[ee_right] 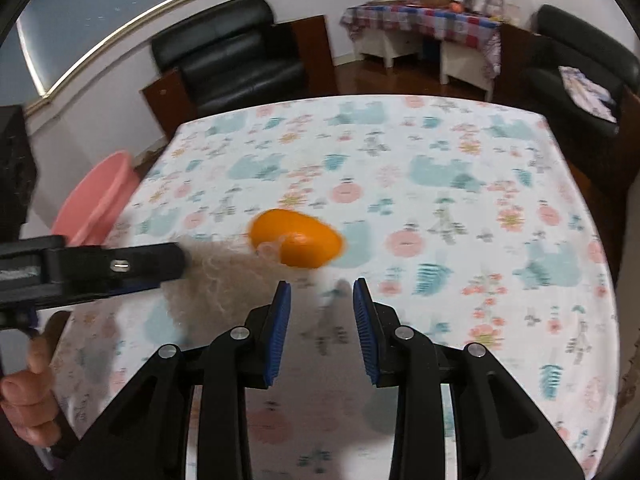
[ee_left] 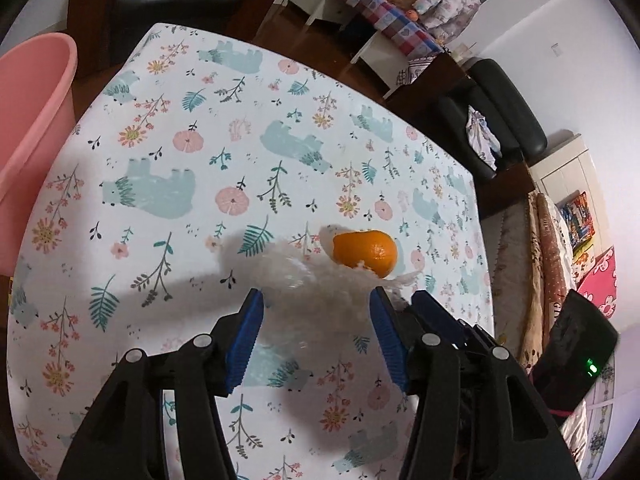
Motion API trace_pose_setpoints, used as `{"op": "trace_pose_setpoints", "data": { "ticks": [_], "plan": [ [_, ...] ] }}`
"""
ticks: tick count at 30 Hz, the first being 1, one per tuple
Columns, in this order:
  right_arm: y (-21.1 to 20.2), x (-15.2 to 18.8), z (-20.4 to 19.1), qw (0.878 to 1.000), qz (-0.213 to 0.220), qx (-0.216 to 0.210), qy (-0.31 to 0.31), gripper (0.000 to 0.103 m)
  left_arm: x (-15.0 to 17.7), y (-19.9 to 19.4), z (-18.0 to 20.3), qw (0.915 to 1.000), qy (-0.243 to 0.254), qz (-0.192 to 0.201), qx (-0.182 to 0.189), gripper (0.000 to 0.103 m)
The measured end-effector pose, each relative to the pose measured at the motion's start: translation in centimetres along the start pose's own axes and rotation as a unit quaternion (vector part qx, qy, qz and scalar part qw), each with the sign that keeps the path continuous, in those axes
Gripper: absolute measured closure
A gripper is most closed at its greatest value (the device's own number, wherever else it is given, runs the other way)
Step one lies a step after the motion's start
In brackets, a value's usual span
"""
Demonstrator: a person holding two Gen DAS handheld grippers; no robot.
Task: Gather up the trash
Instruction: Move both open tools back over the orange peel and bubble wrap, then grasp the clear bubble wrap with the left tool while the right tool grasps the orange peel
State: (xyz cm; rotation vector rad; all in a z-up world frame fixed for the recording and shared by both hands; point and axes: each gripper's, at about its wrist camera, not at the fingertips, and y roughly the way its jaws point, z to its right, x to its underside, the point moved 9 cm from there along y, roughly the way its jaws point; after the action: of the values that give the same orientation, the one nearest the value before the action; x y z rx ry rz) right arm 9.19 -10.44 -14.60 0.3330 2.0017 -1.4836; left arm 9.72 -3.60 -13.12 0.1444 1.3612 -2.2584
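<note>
A crumpled clear plastic bag [ee_left: 320,288] lies on the floral tablecloth [ee_left: 180,140], with an orange mandarin [ee_left: 366,253] at its far end. My left gripper [ee_left: 316,300] is open, its blue pads either side of the bag's near part. In the right wrist view the mandarin [ee_right: 296,243] and the blurred bag [ee_right: 224,276] sit just ahead and left of my right gripper [ee_right: 321,290], which is open and empty. The left gripper [ee_right: 100,268] comes in from the left there, at the bag. A pink bin [ee_left: 28,132] stands off the table's left side; the right wrist view shows it [ee_right: 100,204] too.
Black armchairs [ee_right: 228,52] stand beyond the table's far edge. A side table with a checked cloth [ee_right: 424,20] is farther back. A black device with a green light [ee_left: 576,344] is at the right. Cloths and a bed lie past the table's right edge.
</note>
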Motion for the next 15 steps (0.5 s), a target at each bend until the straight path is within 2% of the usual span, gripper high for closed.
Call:
{"op": "trace_pose_setpoints", "data": {
  "ticks": [9, 13, 15],
  "plan": [
    [0.7, 1.3, -4.5, 0.998, -0.019, -0.054, -0.031, 0.070, -0.6, -0.6, -2.8, 0.9992, -0.007, 0.015, -0.037, 0.046],
    [-0.1, 1.2, -4.3, 0.998, -0.013, -0.062, -0.032, 0.070, -0.5, -0.6, -3.1, 0.9992, -0.001, 0.021, -0.033, 0.056],
    [-0.7, 0.9, -3.7, 0.998, -0.004, -0.057, -0.033, 0.070, -0.6, -0.9, -3.1, 0.9986, 0.009, 0.030, -0.043, 0.059]
  ]
}}
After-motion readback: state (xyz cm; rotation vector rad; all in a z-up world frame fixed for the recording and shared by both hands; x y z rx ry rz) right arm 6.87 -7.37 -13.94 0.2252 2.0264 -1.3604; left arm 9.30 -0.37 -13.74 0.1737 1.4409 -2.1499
